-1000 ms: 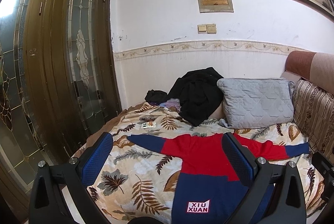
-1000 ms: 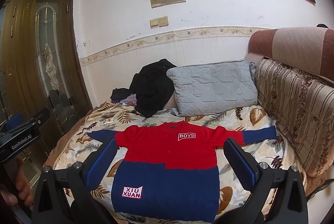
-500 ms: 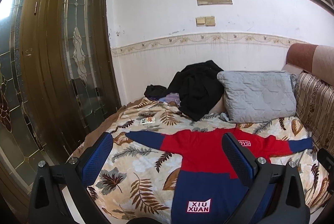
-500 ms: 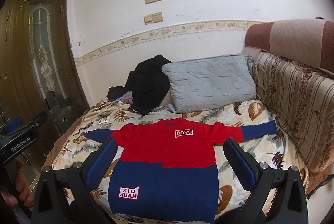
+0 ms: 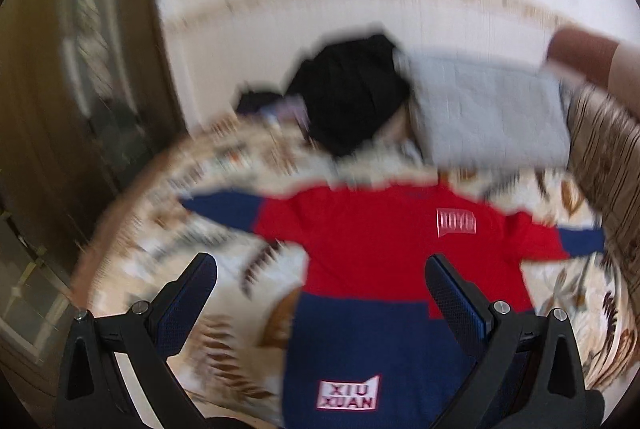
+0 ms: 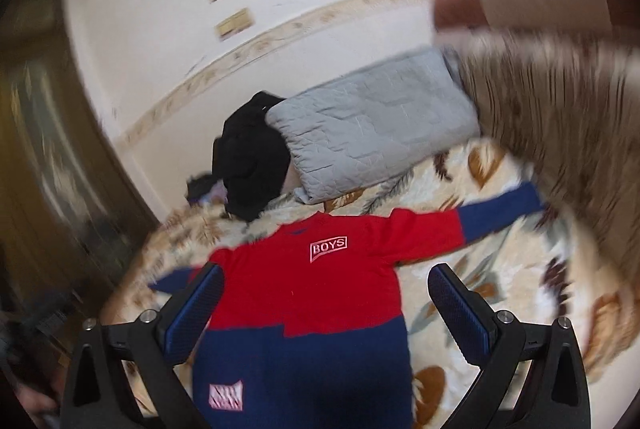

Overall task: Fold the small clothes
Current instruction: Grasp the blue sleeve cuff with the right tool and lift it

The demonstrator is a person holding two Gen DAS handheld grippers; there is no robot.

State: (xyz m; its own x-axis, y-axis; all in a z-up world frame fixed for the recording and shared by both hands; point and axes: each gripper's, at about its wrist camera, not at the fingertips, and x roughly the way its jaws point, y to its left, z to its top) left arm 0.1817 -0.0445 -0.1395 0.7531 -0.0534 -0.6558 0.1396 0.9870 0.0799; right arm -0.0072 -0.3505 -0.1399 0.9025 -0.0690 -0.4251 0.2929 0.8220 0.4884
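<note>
Sweater (image 5: 372,249) lies spread flat on the bed (image 5: 168,229); left tongs (image 5: 320,269) and right tongs (image 6: 326,279) hover over it, spread wide, empty.

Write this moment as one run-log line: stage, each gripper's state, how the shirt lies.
stage: approach | left gripper: open, empty | right gripper: open, empty | red-and-blue shirt: flat on leaf-print bedspread, sleeves spread, unfolded | frames: motion-blurred

Each gripper, left (image 5: 321,271) and right (image 6: 326,281), is built of black angular arms, faced with blue textured pads (image 5: 188,303) on both fingers and fitted with silver screws (image 6: 503,317) at the joints.
</note>
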